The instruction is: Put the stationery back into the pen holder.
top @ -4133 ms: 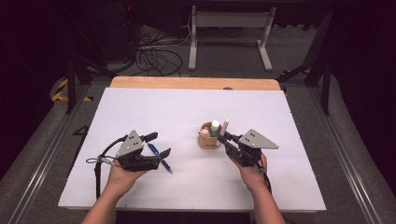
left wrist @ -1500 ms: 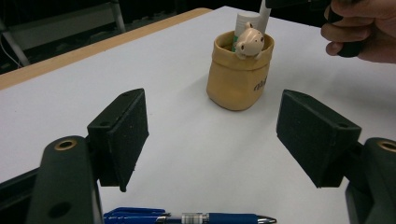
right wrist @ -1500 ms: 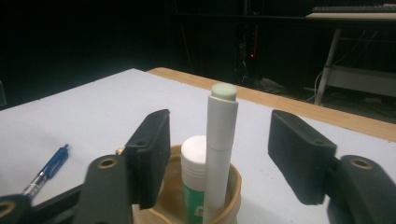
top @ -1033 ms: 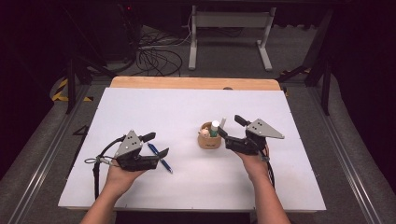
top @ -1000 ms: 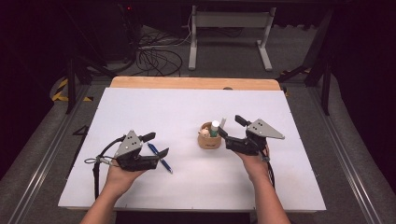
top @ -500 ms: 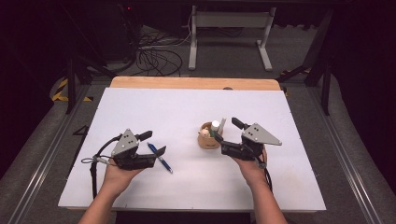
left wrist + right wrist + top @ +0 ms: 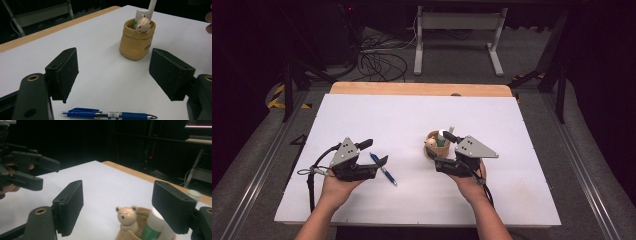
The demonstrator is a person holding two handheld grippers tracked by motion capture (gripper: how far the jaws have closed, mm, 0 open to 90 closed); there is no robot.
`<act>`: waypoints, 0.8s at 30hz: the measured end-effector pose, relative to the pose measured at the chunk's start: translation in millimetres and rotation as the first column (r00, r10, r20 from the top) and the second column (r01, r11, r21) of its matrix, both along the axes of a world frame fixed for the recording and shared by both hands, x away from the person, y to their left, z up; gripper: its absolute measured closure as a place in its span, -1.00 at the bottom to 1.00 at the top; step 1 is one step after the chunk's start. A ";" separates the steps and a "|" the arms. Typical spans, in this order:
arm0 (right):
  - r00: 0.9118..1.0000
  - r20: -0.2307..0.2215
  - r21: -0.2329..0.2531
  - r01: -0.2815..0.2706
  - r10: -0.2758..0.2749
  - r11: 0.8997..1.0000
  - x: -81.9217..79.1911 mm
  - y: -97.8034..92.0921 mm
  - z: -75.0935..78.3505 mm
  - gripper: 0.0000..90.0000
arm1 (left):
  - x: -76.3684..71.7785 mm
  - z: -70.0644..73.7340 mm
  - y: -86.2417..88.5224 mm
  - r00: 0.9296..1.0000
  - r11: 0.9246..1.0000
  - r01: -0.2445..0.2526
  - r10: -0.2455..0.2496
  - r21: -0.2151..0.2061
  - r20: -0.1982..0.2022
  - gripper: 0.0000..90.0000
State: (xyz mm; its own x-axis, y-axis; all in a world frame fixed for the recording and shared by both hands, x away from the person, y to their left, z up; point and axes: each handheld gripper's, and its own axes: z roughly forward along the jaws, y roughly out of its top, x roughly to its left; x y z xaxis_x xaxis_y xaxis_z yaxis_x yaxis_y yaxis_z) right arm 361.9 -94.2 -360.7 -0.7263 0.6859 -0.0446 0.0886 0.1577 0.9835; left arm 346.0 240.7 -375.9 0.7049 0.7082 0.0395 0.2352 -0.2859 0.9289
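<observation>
Left hand-held gripper (image 7: 377, 152): held low over the white surface (image 7: 377, 112) at its near left, jaws spread wide, nothing between them; blue pen just beneath and ahead of the tips.
Right hand-held gripper (image 7: 439, 146): held at the near right of centre, jaws spread wide and empty, straddling the tan pot without a visible grip; one jaw at the pot's far rim, the other at its near side.
Blue pen (image 7: 383, 168): lying flat on the surface, slanted, between the left hand-held gripper and the pot; seen crosswise under the open jaws in the left gripper view (image 7: 110, 115), clip end left, metal tip right.
Tan pot (image 7: 435, 148): upright near the middle of the surface, well apart from the pen; soft-sided, rim rolled.
Pot contents: small bear figure (image 7: 127, 216) peeking over the rim; white tube with green label (image 7: 154, 228) standing behind it, partly masked by the right jaw pad in the right gripper view.
Hands: left hand (image 7: 338, 182) and right hand (image 7: 469, 181) grasping the tools from below, forearms entering from the near edge.
</observation>
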 end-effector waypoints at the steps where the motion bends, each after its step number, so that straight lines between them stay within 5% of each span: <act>1: 1.000 -0.005 -0.004 -0.005 0.005 1.000 -0.3 2.4 -0.8 -0.39 | -0.1 0.1 0.1 1.000 1.000 -0.001 0.001 -0.004 -0.002 -0.46; 24: 0.995 -0.074 -0.066 -0.067 0.062 0.996 -0.4 42.9 -22.0 -0.06 | 0.5 0.3 2.0 1.000 1.000 -0.009 0.009 0.004 0.003 -0.47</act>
